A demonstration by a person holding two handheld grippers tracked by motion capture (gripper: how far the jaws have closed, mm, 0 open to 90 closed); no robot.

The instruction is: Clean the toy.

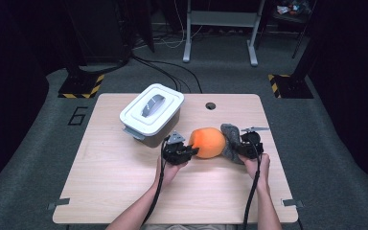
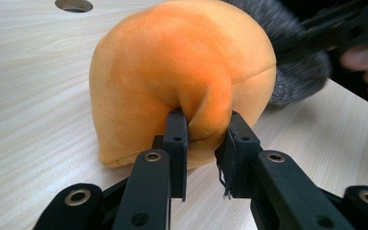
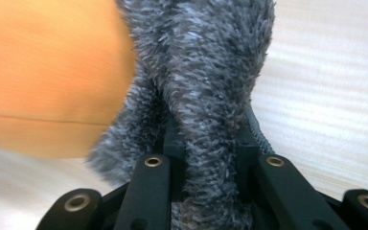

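Note:
An orange plush toy with a grey furry part lies on the wooden table between my two grippers. My left gripper is shut on a fold of the orange plush, pinched between its pads. From the right, my right gripper is shut on the grey fur, which bulges up between its jaws; the orange body sits just left of it. In the left gripper view the grey fur shows behind the orange body, with the other gripper and a hand beyond.
A white lidded box with a grey handle stands on the table, behind and left of the left gripper. A round cable hole lies near the far edge. Bare tabletop stretches to the left and front.

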